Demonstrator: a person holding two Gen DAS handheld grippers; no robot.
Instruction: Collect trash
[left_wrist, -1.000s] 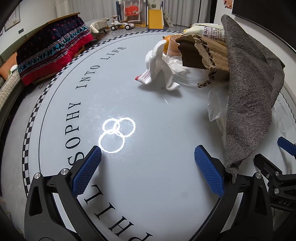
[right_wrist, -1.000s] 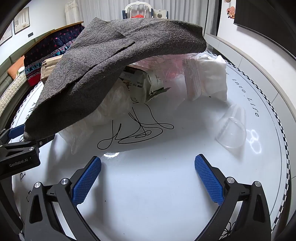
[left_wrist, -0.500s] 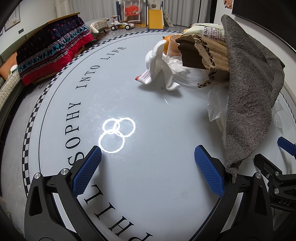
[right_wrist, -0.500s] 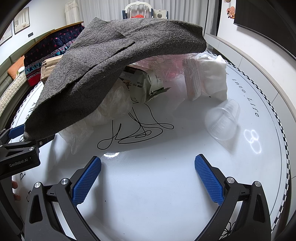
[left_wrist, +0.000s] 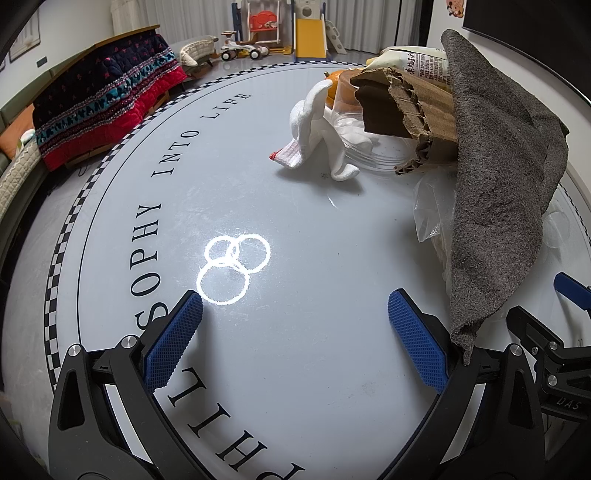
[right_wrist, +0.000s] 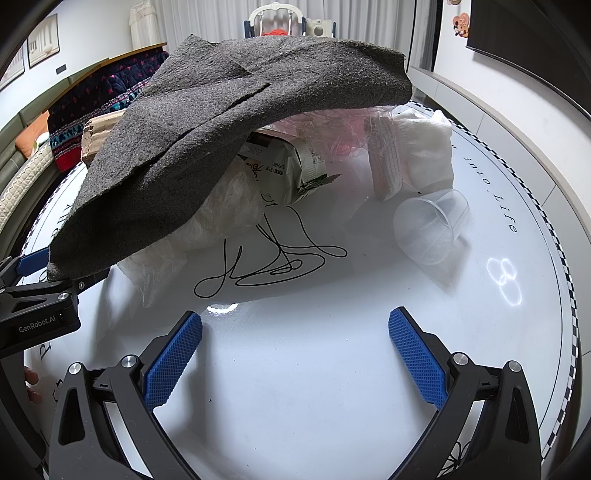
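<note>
A pile of trash lies on the round white table (left_wrist: 295, 369). A grey felt cloth (left_wrist: 506, 177) drapes over torn cardboard (left_wrist: 406, 99), a printed packet (right_wrist: 284, 166) and clear plastic bags (right_wrist: 229, 206). A white glove (left_wrist: 314, 136) lies left of the pile. A clear plastic cup (right_wrist: 432, 225) lies on its side. My left gripper (left_wrist: 295, 343) is open and empty, its right finger by the cloth's hanging corner. My right gripper (right_wrist: 295, 354) is open and empty, short of the pile.
A white wrapped bundle (right_wrist: 417, 147) and pink plastic (right_wrist: 328, 129) lie behind the cup. An orange (left_wrist: 334, 86) sits behind the glove. A sofa with a red and dark blanket (left_wrist: 103, 107) stands left of the table; toys stand beyond.
The clear plastic cup has rolled left and back, toward the pile. Both grippers and the cloth have stayed still.
</note>
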